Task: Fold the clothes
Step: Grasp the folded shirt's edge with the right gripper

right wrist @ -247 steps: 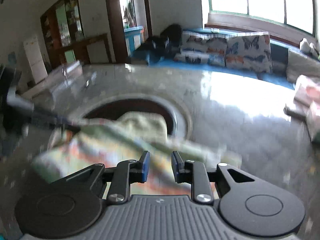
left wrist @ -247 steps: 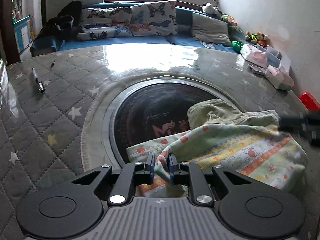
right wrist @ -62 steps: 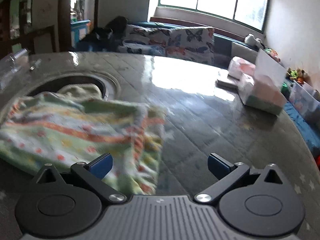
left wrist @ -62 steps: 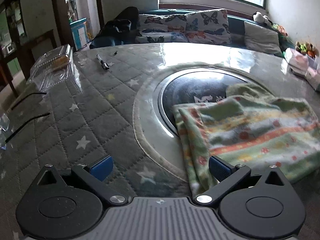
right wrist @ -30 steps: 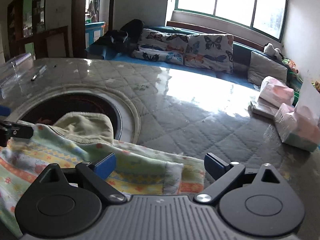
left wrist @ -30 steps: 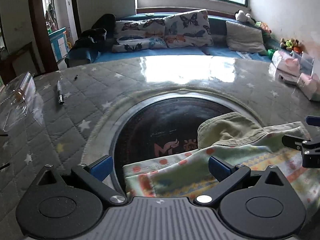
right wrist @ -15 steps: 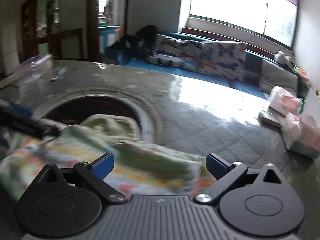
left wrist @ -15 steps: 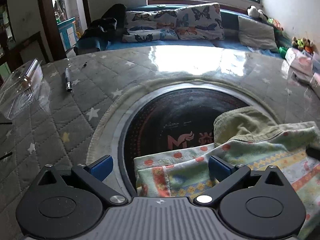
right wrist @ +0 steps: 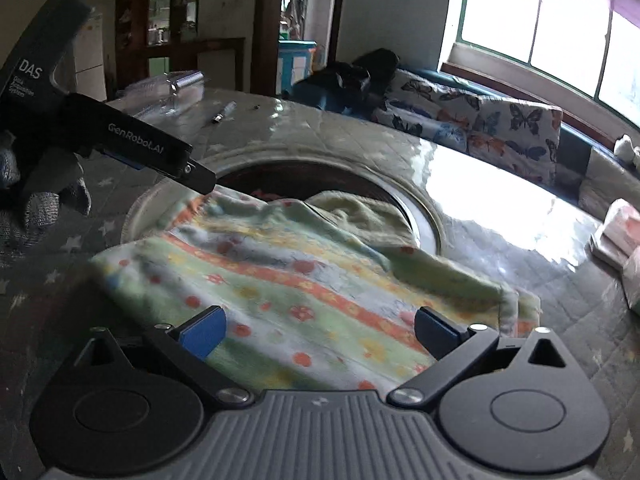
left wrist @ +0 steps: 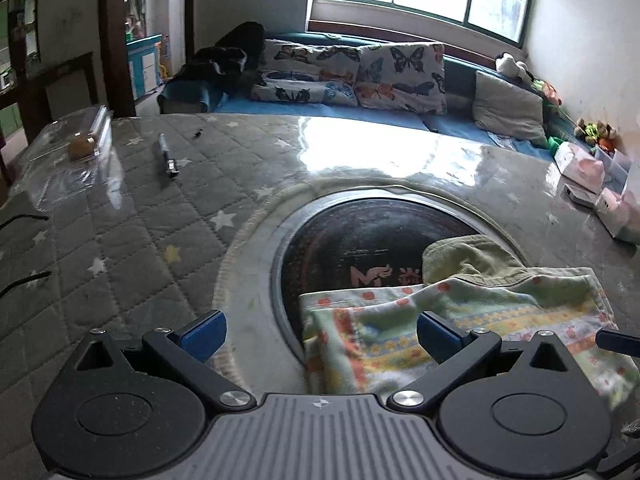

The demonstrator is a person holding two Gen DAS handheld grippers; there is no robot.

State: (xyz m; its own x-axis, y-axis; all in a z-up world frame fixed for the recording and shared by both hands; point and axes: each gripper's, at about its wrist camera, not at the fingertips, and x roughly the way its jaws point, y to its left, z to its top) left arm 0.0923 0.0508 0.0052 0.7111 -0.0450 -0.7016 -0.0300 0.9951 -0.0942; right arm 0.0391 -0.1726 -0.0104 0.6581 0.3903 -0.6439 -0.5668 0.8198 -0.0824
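A folded garment (left wrist: 472, 320) with orange, yellow and green stripes and red dots lies on the table, partly over the dark round inset (left wrist: 360, 240). A plain pale green part (left wrist: 468, 260) sticks out at its far edge. My left gripper (left wrist: 320, 334) is open at the garment's left edge and holds nothing. My right gripper (right wrist: 319, 330) is open low over the garment (right wrist: 300, 264), with cloth showing between its blue pads (right wrist: 202, 330). In the right wrist view the left gripper's black finger (right wrist: 176, 164) ends at the garment's far left corner, held by a gloved hand (right wrist: 40, 196).
The table (left wrist: 120, 240) has a grey quilted cover with stars under clear film. A pen (left wrist: 166, 156) and a clear plastic box (left wrist: 68, 152) lie far left. Tissue packs (left wrist: 580, 168) sit far right. A sofa with butterfly cushions (left wrist: 400, 72) stands behind.
Both grippers stay open. The right gripper has swung left and lower over the garment. The left gripper has shifted slightly left along its edge. Eight seconds ago the left was shut on the cloth.
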